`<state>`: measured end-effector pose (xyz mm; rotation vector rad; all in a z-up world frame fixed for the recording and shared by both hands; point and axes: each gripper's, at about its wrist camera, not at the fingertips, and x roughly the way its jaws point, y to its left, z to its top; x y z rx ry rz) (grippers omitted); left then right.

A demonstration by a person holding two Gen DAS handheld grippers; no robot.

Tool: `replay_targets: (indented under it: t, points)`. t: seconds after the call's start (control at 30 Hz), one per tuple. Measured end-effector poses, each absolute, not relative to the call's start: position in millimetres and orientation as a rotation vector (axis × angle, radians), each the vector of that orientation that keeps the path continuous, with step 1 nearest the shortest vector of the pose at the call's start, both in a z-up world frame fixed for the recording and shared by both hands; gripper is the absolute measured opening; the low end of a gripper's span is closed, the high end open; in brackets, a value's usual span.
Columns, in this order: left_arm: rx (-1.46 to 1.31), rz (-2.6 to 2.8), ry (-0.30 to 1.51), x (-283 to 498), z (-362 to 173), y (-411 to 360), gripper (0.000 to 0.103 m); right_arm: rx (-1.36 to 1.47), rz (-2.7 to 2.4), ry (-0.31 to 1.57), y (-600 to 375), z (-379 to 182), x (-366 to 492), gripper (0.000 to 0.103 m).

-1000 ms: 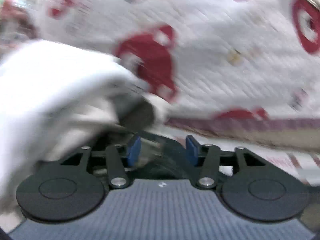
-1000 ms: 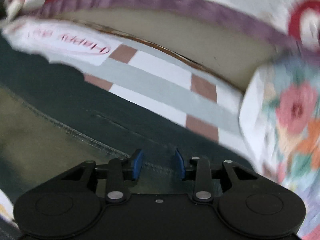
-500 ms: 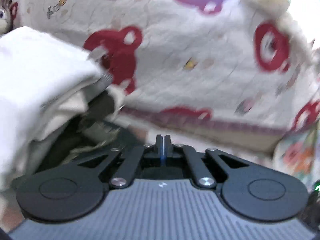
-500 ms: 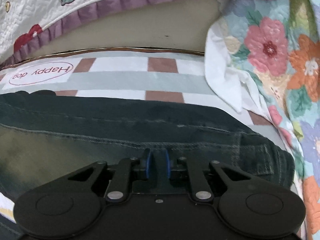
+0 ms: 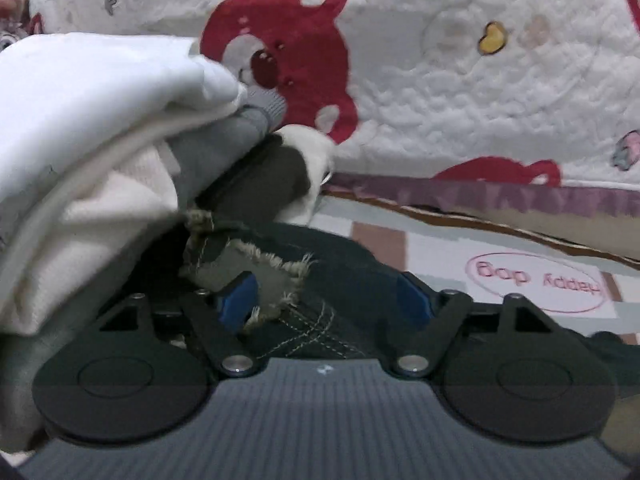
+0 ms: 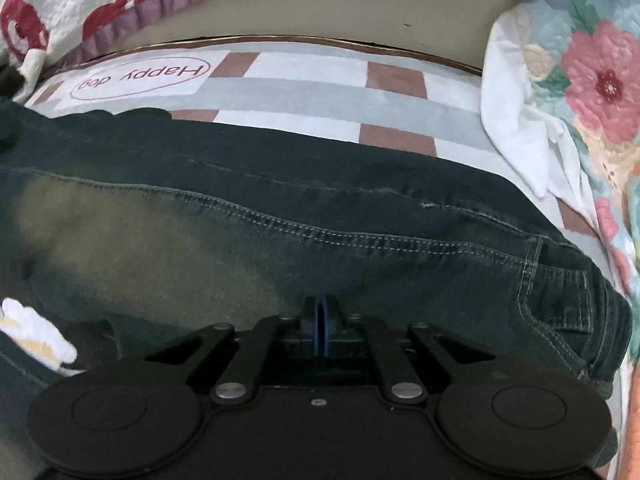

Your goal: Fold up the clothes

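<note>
While spread across checked grey-and-brown mat [image 6: 304,92] | dark faded denim jeans [image 6: 280,240] beside stacked white folded garments [image 5: 92,128] | left gripper [image 5: 324,300] opening around frayed hem [image 5: 260,276], unpinched | right gripper [image 6: 321,330] closed, empty, over denim.

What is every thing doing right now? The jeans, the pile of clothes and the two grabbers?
Dark blue denim jeans: spread flat on the checked mat, frayed hem bunched up.
White and grey stack of clothes: folded, piled beside the jeans.
Left gripper: jaws opening, frayed hem between them.
Right gripper: jaws shut, down at the jeans; a grip cannot be told.
</note>
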<state>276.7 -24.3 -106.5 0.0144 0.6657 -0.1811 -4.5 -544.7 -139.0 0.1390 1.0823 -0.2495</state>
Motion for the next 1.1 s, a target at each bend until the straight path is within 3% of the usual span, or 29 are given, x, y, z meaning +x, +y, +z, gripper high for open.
replay_targets:
  t: [0.07, 0.3, 0.43, 0.5, 0.57, 0.63, 0.7, 0.73, 0.93, 1.0, 1.1]
  points:
    - [0.059, -0.187, 0.636, 266, -106, -25, 0.004, 0.123, -0.253, 1.084, -542, -139, -5, 0.005]
    - [-0.019, -0.322, 0.469, 227, -73, -5, 0.002, 0.116, -0.289, 1.074, -540, -146, -3, 0.005]
    - [-0.083, -0.363, 0.51, 219, -64, 1, 0.002, 0.109, -0.297, 1.072, -538, -146, -5, 0.005]
    - [0.013, -0.379, 0.583, 213, -69, -14, 0.002, 0.095, -0.296, 1.068, -536, -146, -6, 0.005]
    - [0.143, -0.279, 0.612, 208, -78, -30, 0.006, 0.091, -0.293, 1.061, -536, -146, -8, 0.005]
    - [0.16, -0.23, 0.624, 212, -84, -31, 0.021, 0.107, -0.291, 1.049, -539, -147, -9, 0.005]
    - [0.058, -0.215, 0.628, 220, -85, -13, 0.065, 0.126, -0.288, 1.038, -541, -147, -11, 0.005]
    - [0.003, -0.206, 0.628, 224, -85, -3, 0.07, 0.136, -0.286, 1.033, -543, -147, -12, 0.005]
    - [-0.175, -0.236, 0.709, 257, -101, 34, 0.072, 0.176, -0.283, 1.009, -547, -148, -17, 0.006]
    - [-0.205, -0.224, 0.746, 271, -111, 33, 0.082, 0.184, -0.286, 1.006, -547, -148, -17, 0.006]
    - [-0.225, -0.229, 0.837, 296, -125, 24, 0.083, 0.179, -0.285, 1.017, -547, -148, -15, 0.006]
